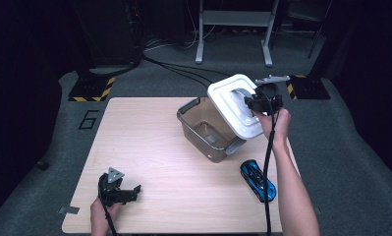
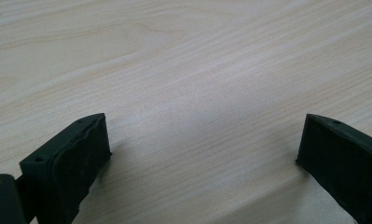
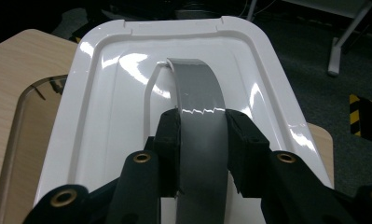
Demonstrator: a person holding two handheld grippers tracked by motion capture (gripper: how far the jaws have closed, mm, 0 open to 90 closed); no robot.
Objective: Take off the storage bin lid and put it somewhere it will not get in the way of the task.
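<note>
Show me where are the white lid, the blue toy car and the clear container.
white lid [image 1: 229,98], high view, on its glossy top face left of the handle.
blue toy car [image 1: 258,180], high view, on its roof.
clear container [image 1: 199,129], high view, on its transparent near wall.

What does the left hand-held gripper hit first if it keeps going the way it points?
Probably the table. The left hand-held gripper, jaws wide open, looks down onto bare wood with nothing between them. The high view suggests a shallow angle, so the contact point is unclear.
</note>
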